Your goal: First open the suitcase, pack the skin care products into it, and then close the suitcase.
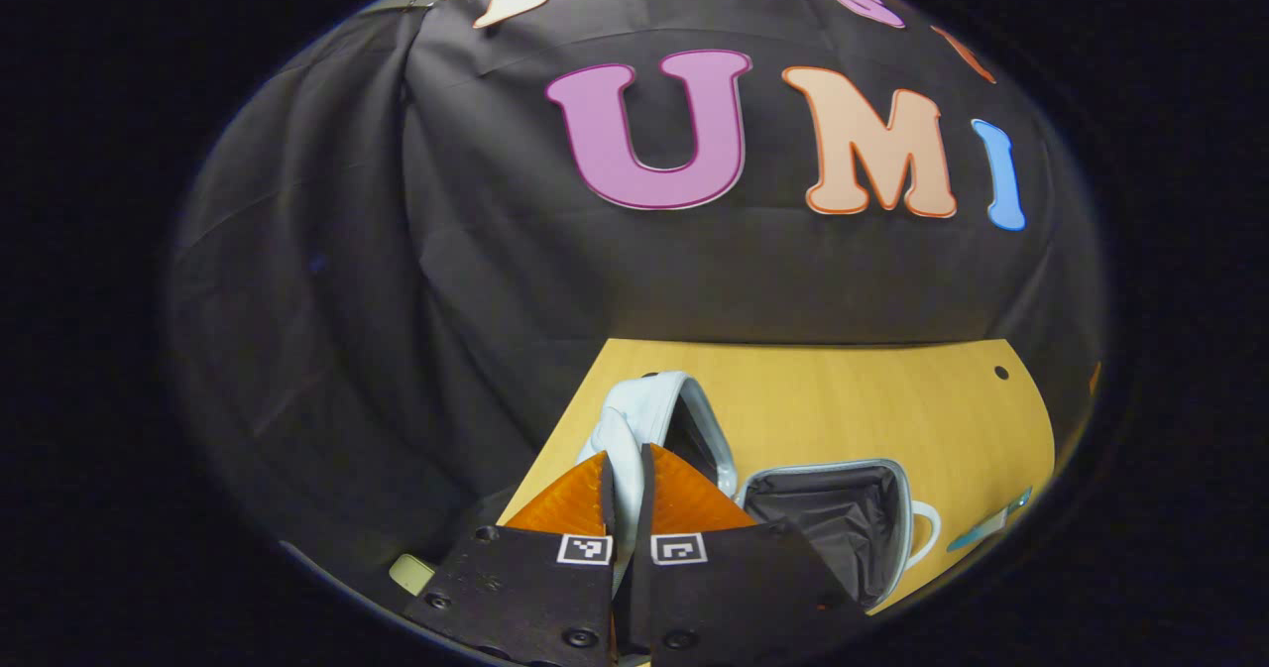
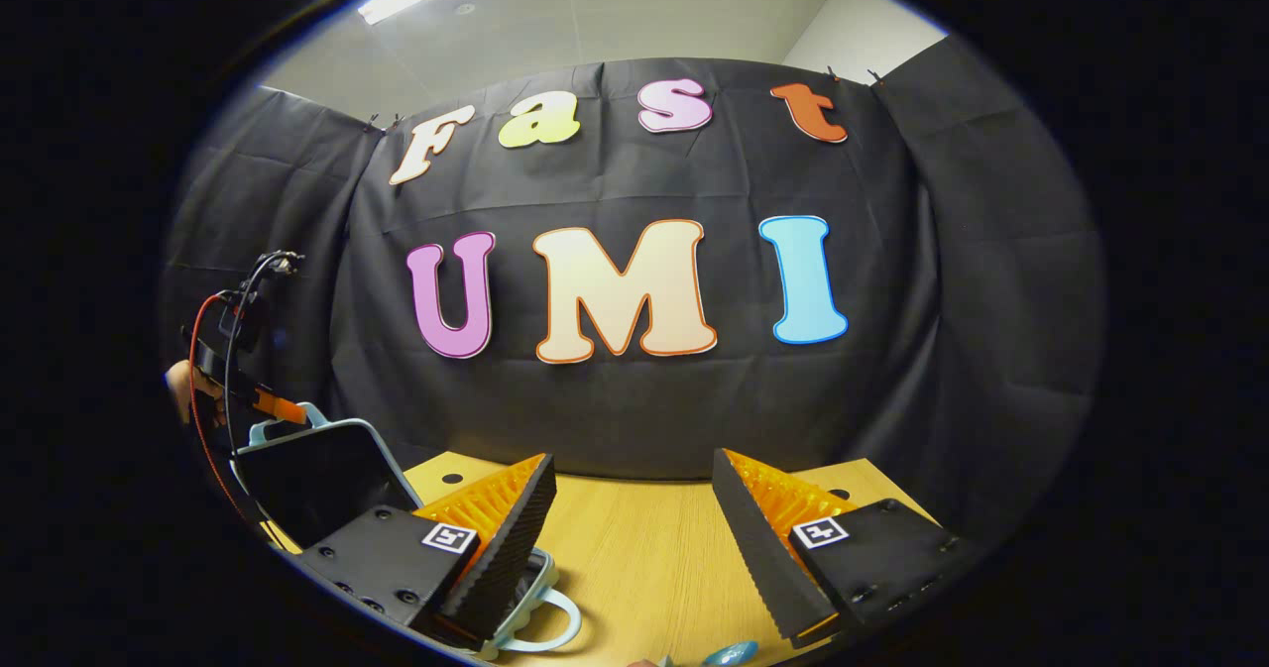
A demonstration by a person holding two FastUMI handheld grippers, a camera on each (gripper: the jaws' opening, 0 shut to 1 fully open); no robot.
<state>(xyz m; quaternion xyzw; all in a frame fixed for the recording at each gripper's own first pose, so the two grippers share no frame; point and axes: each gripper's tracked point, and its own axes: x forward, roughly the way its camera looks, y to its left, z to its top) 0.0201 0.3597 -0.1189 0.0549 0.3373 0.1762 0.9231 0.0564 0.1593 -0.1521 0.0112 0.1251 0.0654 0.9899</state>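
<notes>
Left gripper [image 1: 625, 508] clamped on raised lid [image 1: 644, 429] edge, fingers pressing both sides. Open suitcase [image 1: 843, 518] shell just right of it, dark lining exposed, on table [image 1: 843, 399]. Right gripper [image 2: 634, 518] spread wide, empty, above table; suitcase handle [image 2: 550, 617] under its left finger; lid up at far left.

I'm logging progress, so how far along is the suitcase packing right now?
Opening looks about done: the left gripper is shut on the suitcase lid, held raised. The lined base looks empty, so packing hasn't begun. The right gripper is open over the table. Packing and closing remain.
</notes>
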